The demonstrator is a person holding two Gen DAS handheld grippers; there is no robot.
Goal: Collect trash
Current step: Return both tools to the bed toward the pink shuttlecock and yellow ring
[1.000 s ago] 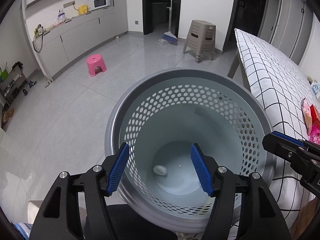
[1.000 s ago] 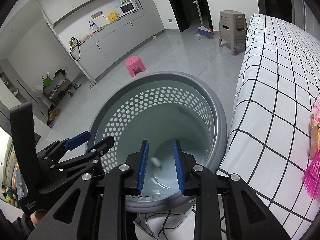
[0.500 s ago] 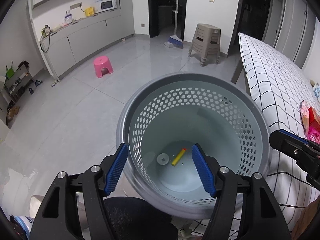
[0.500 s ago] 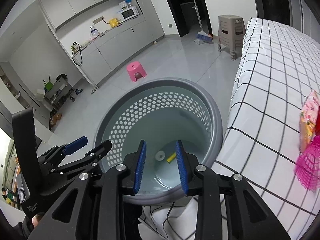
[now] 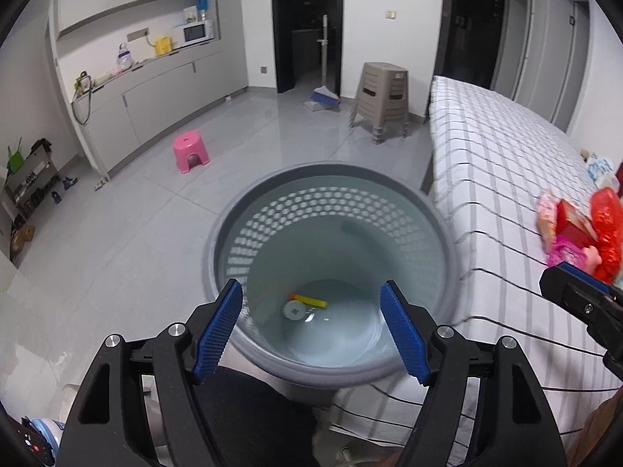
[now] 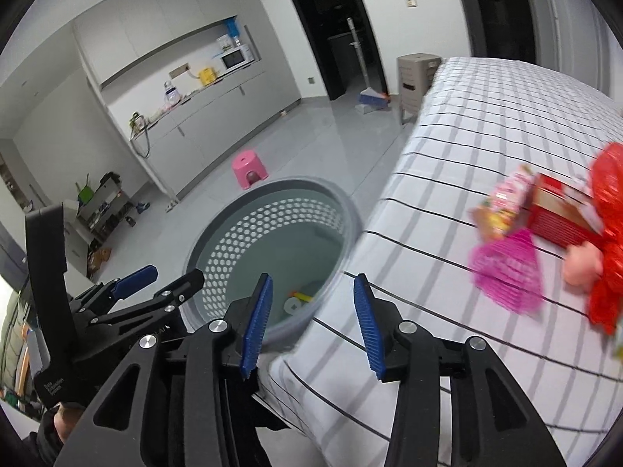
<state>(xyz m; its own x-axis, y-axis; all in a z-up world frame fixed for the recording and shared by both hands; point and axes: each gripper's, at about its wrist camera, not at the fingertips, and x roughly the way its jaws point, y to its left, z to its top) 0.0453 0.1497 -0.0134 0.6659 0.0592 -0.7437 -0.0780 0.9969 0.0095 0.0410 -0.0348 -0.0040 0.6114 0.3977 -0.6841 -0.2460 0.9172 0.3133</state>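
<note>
A grey perforated trash basket (image 5: 218, 241) stands on the floor beside the bed; it also shows in the right wrist view (image 6: 233, 233). In its bottom lie a yellow stick (image 5: 311, 301) and a white round cap (image 5: 294, 310). My left gripper (image 5: 311, 329) is open and empty above the basket's near rim. My right gripper (image 6: 311, 325) is open and empty over the bed edge beside the basket. On the checked bed (image 6: 467, 124) lie a pink net (image 6: 506, 272), a red box (image 6: 557, 214), a snack packet (image 6: 504, 202) and a red wrapper (image 6: 609, 241).
A pink stool (image 5: 190, 151), a beige stack of stools (image 5: 383, 99) and a broom (image 5: 323, 97) stand on the grey floor. Cabinets with a microwave (image 5: 198, 31) line the left wall. A shoe rack (image 5: 27, 183) is at far left.
Both grippers have pulled back and up from the basket. The right gripper has opened wider and swung right toward the bed. A yellow stick has appeared in the basket.
</note>
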